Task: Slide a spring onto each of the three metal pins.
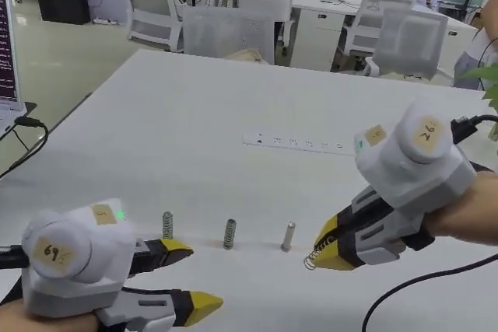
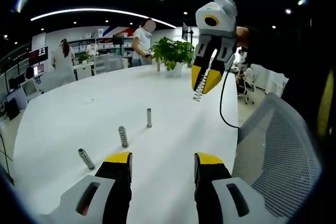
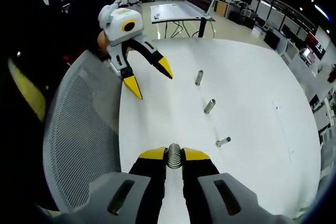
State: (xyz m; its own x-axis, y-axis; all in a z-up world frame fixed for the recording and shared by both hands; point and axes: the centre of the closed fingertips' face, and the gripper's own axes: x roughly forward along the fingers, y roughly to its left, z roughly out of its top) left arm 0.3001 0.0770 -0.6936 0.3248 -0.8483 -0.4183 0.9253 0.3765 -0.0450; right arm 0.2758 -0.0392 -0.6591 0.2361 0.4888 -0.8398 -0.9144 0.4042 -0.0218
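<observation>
Holding the third spring (image 3: 174, 157) pinched between its nearly closed jaws, our right gripper (image 1: 330, 246) hangs near the bare pin (image 1: 288, 236), off to one side of it and apart from it, with the coil's free end poking out below the yellow tips. Two other pins (image 1: 229, 233) (image 1: 167, 225) in the same row on the desk (image 1: 233, 114) already wear springs, so we judge this to be the final step of the task. Next we need to bring the spring's open end directly over the bare pin's top, line the coil's axis up with the pin, lower it, and only then release. Our left gripper (image 1: 201, 274) sits beside the far sprung pin, jaws wide apart and empty.
</observation>
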